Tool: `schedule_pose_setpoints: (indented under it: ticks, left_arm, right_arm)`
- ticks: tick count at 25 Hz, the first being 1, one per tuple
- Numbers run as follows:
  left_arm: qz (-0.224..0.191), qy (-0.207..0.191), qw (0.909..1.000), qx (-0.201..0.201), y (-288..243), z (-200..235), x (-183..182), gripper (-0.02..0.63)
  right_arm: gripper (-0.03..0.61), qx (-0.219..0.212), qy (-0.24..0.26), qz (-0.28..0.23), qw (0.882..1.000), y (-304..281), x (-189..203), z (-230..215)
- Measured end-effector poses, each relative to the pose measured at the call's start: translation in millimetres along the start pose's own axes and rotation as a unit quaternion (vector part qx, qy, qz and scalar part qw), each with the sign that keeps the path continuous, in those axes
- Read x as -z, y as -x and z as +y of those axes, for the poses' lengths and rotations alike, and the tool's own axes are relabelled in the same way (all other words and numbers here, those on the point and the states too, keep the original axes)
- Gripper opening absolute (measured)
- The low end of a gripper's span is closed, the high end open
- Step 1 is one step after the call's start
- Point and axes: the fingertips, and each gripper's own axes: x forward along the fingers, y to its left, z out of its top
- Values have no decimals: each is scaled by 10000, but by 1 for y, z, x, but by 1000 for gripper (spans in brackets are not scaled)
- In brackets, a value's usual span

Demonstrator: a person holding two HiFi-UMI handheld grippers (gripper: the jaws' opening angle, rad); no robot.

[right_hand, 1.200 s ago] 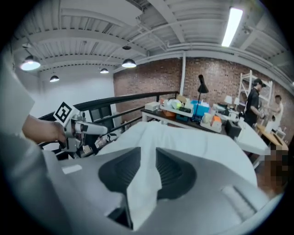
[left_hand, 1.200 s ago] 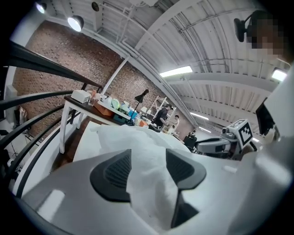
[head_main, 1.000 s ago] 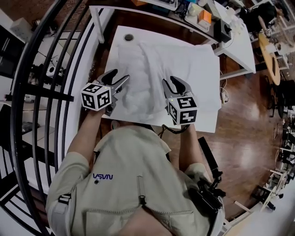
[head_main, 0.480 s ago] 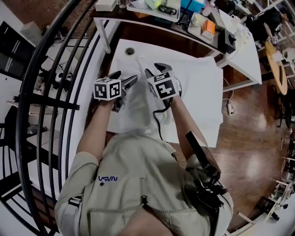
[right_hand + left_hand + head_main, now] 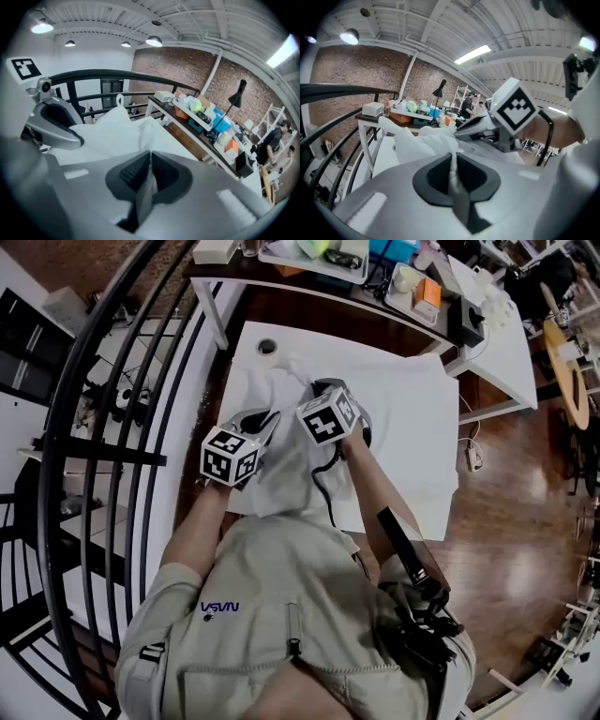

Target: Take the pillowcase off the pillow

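The fingers [image 5: 433,180] of the left gripper [image 5: 452,157] have just been closing and now pinch a thin fold of the white pillowcase [image 5: 417,140]. The fingers [image 5: 126,176] of the right gripper [image 5: 150,157] have closed likewise on another fold of it. The two grippers sit close side by side, with the cloth rising in a bunch between and beyond them. The pillowcase lies on the left half of the white surface [image 5: 412,427], near its front and left edges. To the right the surface is bare up to its edge. A black railing [image 5: 94,427] runs close along the left, and a cluttered desk [image 5: 422,287] stands beyond the far edge. Wooden floor [image 5: 525,493] is open on the right. Blue letters on the person's shirt [image 5: 220,606] read "VSVN".
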Motion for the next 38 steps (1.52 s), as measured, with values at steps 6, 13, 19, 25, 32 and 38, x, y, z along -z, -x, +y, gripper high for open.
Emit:
schedule_pose_setpoints:
  ticks: [6,13,19,25,32,38]
  left_arm:
    - [-682,-218,9969,327,50,-34,-2,21]
    - [-1352,181,9898,414,96,-30,-4,18]
    - [-1181,340,9915,432,87,-20,12,15]
    - [-665,255,9969,322,51,-2,14,59]
    - [-890,348,9943,463,34,12,-46,303]
    - [-420,1118,9905,-685,13,93,-42,373]
  right_arm:
    - [12,763,-415,4,9962,30,33,-47]
    - [11,1476,-1166,132,9821,65,89,-110]
    - [11,1471,-953,172,9844,59,96,-96]
    - [15,962,-350,-112,9947,40,64,-64]
    - [17,660,-241,-95,9975,29,55,-49]
    - [100,433,-312,-520,9972,37,29,-48]
